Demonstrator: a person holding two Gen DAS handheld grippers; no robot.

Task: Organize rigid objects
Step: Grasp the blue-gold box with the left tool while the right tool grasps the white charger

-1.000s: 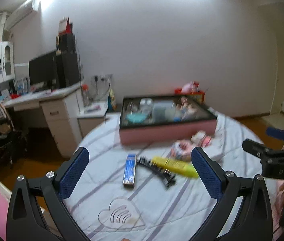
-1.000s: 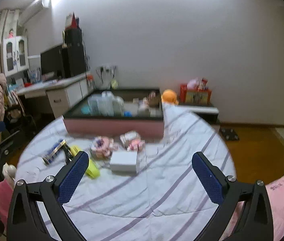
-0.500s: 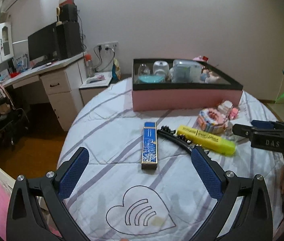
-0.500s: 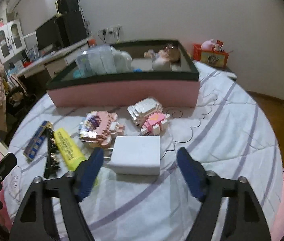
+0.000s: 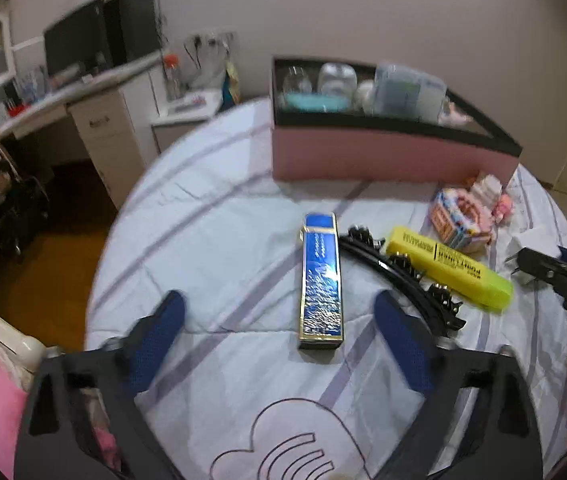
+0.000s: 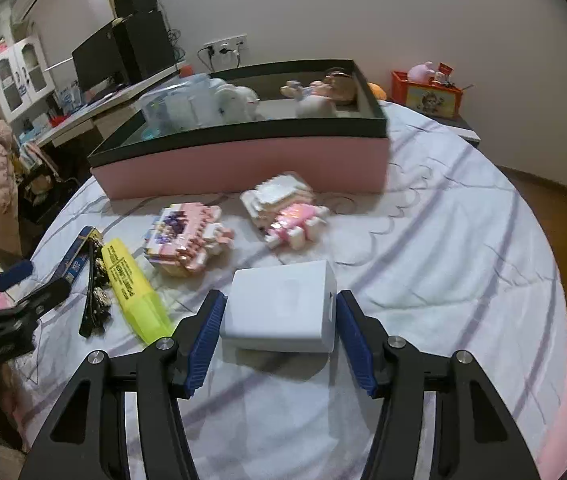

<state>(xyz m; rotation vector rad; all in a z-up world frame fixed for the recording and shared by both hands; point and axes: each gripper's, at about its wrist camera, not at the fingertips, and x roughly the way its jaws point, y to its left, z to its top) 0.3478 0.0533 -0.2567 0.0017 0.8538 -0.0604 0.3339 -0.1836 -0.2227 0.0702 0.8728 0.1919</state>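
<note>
**Spotter:** How far along are we with the tidying?

**Operator:** Partly there, I judge. The pink box at the far side of the bed already holds several things, bottles and small figures as far as I can make out. Six pieces are left on the sheet in front of it.

**Spotter:** Which ones?

**Operator:** Toward the left edge of the bed, the blue box, the black hair clip just beside it and the yellow highlighter against the clip. Nearer the pink box, two brick models. Closest to me, the white adapter.

**Spotter:** And your jaws?

**Operator:** My right gripper has the adapter between its jaws, which have just been closing. The blue pads sit at its two sides, but I cannot tell if they press yet, and it lies flat on the sheet. My left gripper is spread, its jaws also just narrowing, with the near end of the blue box between them, untouched.

**Spotter:** So nothing is lifted?

**Operator:** Nothing. I judge both grasps are unfinished.
</note>
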